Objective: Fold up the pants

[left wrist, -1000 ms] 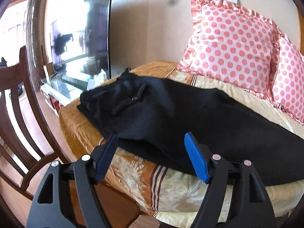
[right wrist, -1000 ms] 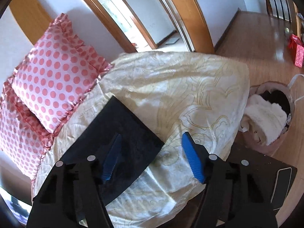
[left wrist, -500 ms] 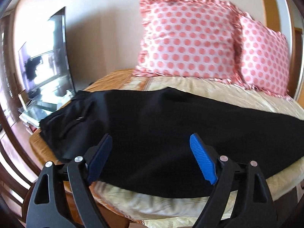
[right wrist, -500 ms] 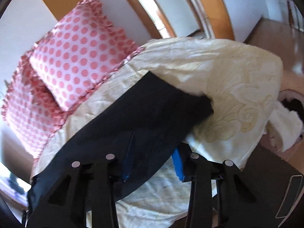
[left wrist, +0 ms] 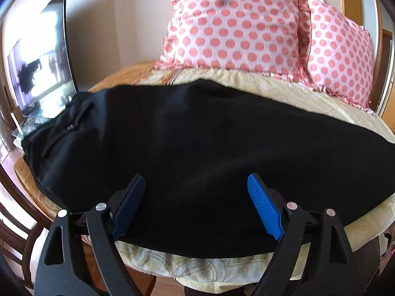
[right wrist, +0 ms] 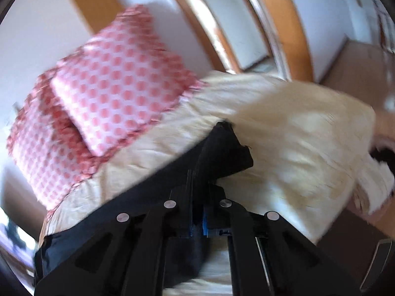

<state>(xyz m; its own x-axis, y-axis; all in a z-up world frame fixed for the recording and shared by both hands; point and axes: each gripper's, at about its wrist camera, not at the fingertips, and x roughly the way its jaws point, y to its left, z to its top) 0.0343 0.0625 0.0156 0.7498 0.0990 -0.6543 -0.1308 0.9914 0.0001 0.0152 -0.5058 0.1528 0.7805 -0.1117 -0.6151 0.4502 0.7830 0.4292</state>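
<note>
Left wrist view: unlabelled black pants [left wrist: 197, 135].

The right tool [right wrist: 197, 197] goes from spread wide above the hem to pinched tight on the pants [right wrist: 222, 153] — that end now bunches up off the bed [right wrist: 296, 135]. The left tool [left wrist: 195, 207] spreads a little wider and shifts from the waist end to mid-leg.

We see two pink spotted pillows [left wrist: 237, 24] leaning on wall at back of bed. Cream bedspread [left wrist: 284, 86] covers bed. TV [left wrist: 42, 56] stands at left, beside bed. We spot dark wooden chair [left wrist: 14, 224] at bottom left. Wooden door frame [right wrist: 197, 19] behind bed.
</note>
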